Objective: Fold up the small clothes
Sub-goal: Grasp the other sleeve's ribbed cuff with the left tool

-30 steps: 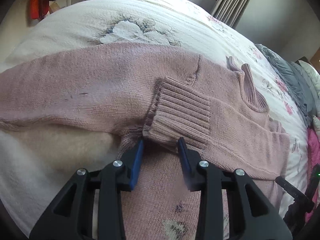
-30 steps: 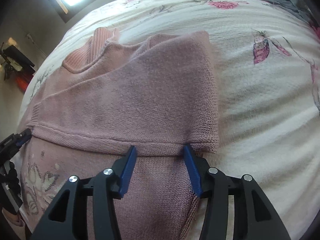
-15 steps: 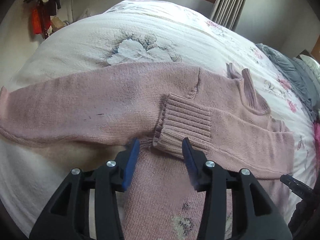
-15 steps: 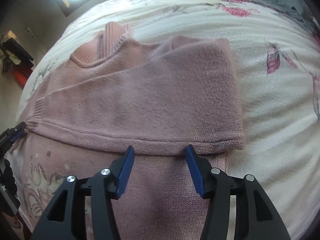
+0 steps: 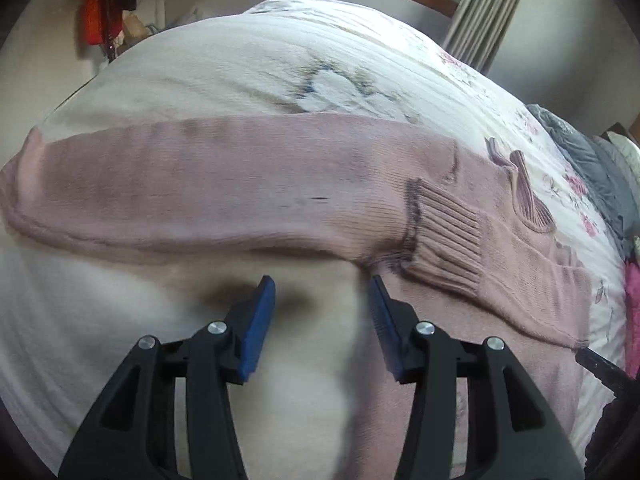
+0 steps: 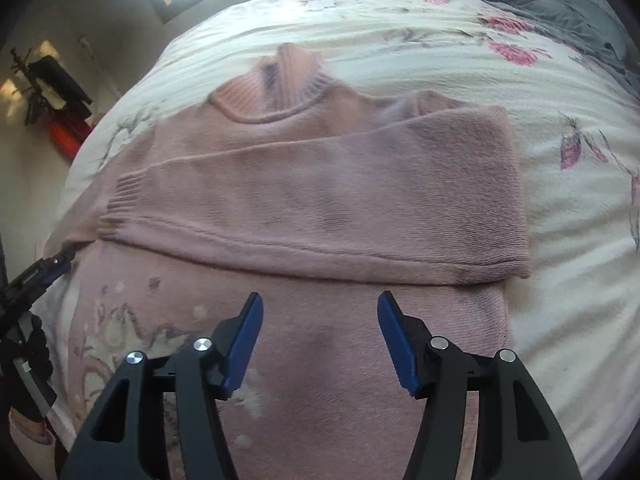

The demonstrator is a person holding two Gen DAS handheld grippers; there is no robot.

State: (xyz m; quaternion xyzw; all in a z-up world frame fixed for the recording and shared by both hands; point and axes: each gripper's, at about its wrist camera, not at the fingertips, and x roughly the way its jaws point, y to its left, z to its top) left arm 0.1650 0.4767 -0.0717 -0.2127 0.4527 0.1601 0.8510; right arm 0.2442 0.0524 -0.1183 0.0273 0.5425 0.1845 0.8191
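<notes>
A pink knit sweater (image 6: 320,208) lies face up on the bed. Its right sleeve (image 6: 360,200) is folded across the chest, the ribbed cuff (image 5: 444,236) ending near the left armpit. The left sleeve (image 5: 192,184) stretches straight out to the left over the bedspread. My left gripper (image 5: 322,296) is open and empty, hovering over the bedspread just below that outstretched sleeve, near the armpit. My right gripper (image 6: 320,312) is open and empty above the sweater's body, just below the folded sleeve's lower edge. The collar (image 6: 280,84) points away from me.
The bed has a white floral bedspread (image 6: 560,100). Grey bedding (image 6: 560,4) is bunched at the far right, with a pink item (image 5: 632,312) at the right edge. Red things hang by the wall (image 5: 96,16). The left gripper's tip (image 6: 44,272) shows in the right wrist view.
Both grippers have pulled back from the sweater, staying open. The left one has shifted left, off the cuff and over the bedspread below the outstretched sleeve. The right one has backed away from the folded sleeve's edge.
</notes>
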